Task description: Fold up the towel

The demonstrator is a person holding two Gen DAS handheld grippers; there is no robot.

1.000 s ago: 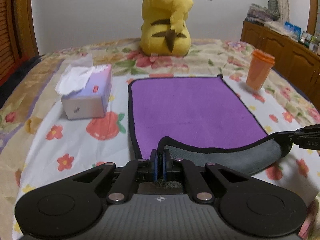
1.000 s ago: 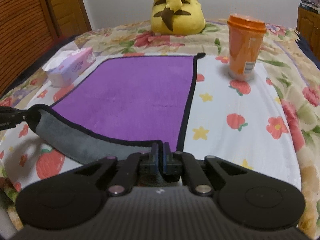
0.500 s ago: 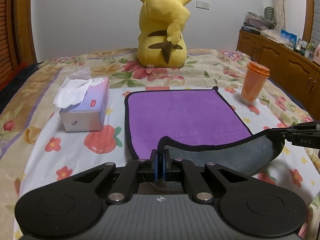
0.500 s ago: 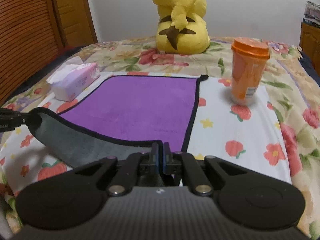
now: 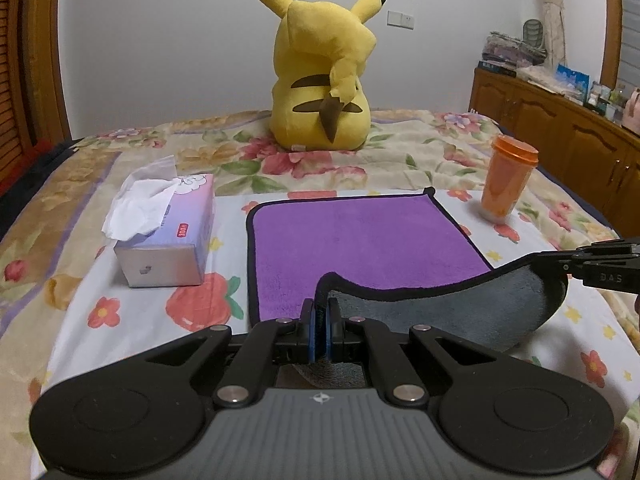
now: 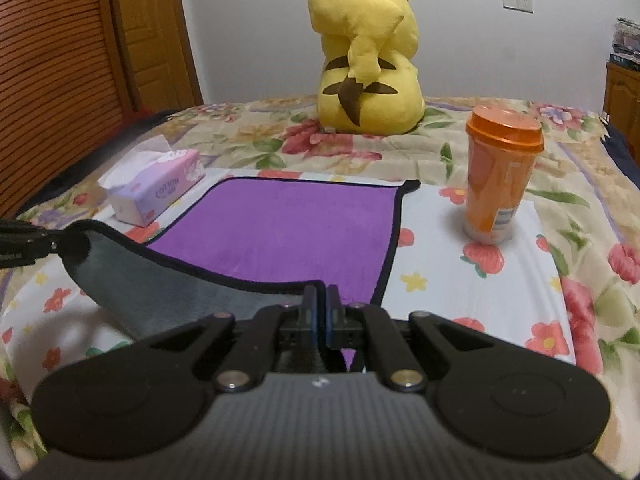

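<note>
Tissue box (image 5: 166,232) sits off to the left of my fingers. My left gripper (image 5: 319,330) is pinching the towel (image 5: 360,236) by its near corner, my right gripper (image 6: 320,318) the other; the pinched bits are hidden. The grey underside sags between them, the far half flat on the bed (image 5: 100,280). Orange cup (image 6: 500,184) off right.

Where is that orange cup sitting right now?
The orange cup stands upright on the bed, right of the purple towel, in front of the yellow plush.
</note>
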